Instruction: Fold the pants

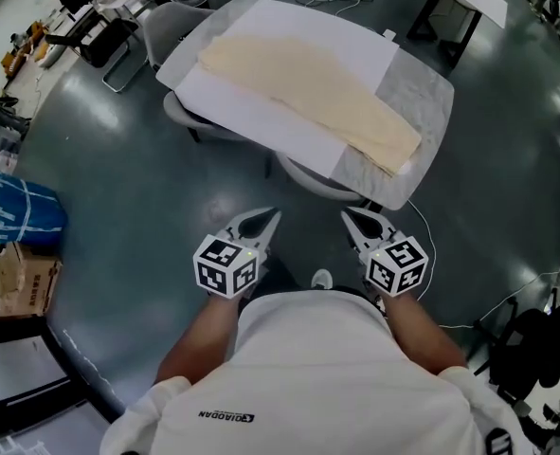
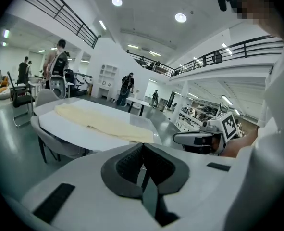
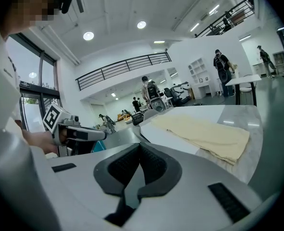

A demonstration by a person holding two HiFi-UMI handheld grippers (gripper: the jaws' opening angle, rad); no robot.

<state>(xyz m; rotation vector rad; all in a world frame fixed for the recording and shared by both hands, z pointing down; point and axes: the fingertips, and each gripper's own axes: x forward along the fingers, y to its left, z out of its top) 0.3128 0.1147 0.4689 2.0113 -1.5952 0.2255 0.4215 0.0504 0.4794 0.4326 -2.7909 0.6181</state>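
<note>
Glossy grey floor (image 1: 99, 159); round ceiling lights (image 2: 180, 17); railed mezzanine (image 3: 122, 67); blue bag (image 1: 19, 209), cardboard box (image 1: 22, 282).

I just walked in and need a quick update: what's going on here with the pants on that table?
A person stands short of the table, holding a gripper in each hand. The left gripper and right gripper both point toward it, jaws shut with nothing between them. The cream pants lie stretched out at full length on the table, and neither gripper touches them.

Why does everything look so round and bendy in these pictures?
Head view: the wide lens bows the floor around the pants. Left gripper view: the railing curves and the ceiling lights glare. Right gripper view: dark rounded corners frame the picture.
</note>
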